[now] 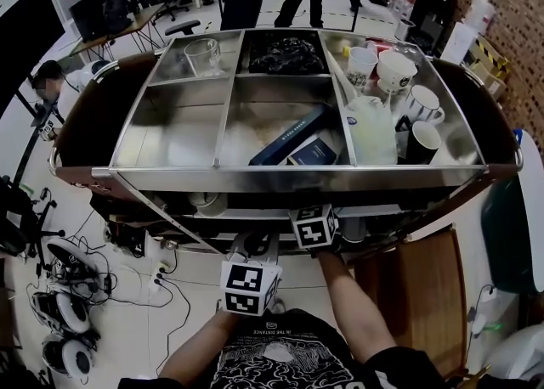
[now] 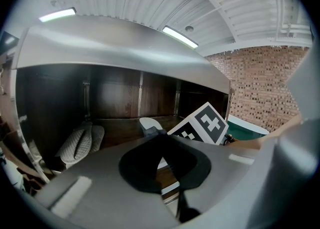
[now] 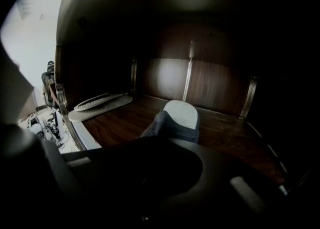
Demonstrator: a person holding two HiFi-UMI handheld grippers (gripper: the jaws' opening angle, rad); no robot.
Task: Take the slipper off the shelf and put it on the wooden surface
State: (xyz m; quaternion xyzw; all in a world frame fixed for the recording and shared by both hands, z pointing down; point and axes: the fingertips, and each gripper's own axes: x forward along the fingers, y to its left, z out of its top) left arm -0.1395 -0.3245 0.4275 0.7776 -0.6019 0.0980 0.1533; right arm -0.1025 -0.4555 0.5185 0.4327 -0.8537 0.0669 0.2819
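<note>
Right gripper (image 3: pixel 150 142) is inside the cart's lower shelf (image 3: pixel 120 125), clamped on the near end of the slipper (image 3: pixel 179 117). Slipper's long axis runs straight away from it, far end toward the back panel. Left gripper (image 2: pixel 159 140) sits clenched, empty, outside to the left, farther off. Pull-out likely straight back.

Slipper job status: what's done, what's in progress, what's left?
Done: the right tongs are inside the shelf and look closed on the near end of the slipper. In hand: that grip only; the slipper lies flat on the shelf boards. Left: pulling it out, the carry and the set-down, none of it begun.
</note>
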